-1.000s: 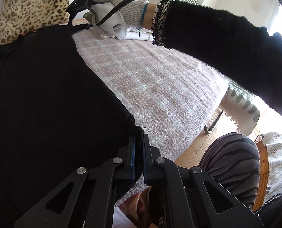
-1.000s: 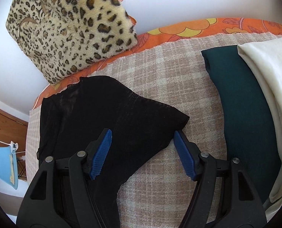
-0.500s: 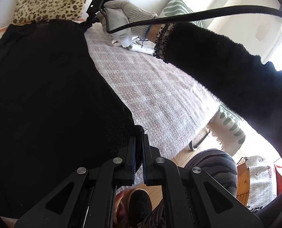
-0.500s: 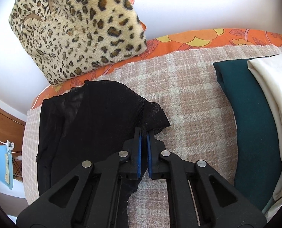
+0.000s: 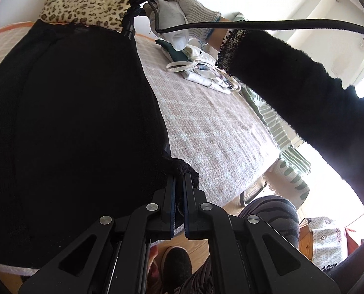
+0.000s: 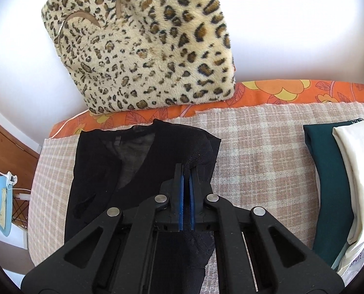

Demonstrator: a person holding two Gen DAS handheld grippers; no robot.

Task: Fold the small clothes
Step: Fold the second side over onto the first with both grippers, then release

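A sheer black garment (image 5: 71,122) lies on a pink-and-cream checked blanket (image 5: 213,127). My left gripper (image 5: 179,186) is shut on its near corner. My right gripper (image 6: 186,178) is shut on the garment (image 6: 137,154) at its far right corner, the cloth lifted and bunched between the blue pads (image 6: 181,196). In the left wrist view the right gripper (image 5: 132,22) shows far off in a gloved hand, pulling that corner up.
A leopard-print cushion (image 6: 142,46) leans on the wall behind the blanket, on an orange floral sheet (image 6: 275,90). A folded dark green cloth (image 6: 329,171) and a cream cloth (image 6: 358,166) lie to the right. The bed edge and wooden floor (image 5: 233,203) are near.
My right gripper has shut on the garment's far corner and lifted it. My left gripper has stayed shut on the near corner and risen, so more of the blanket shows.
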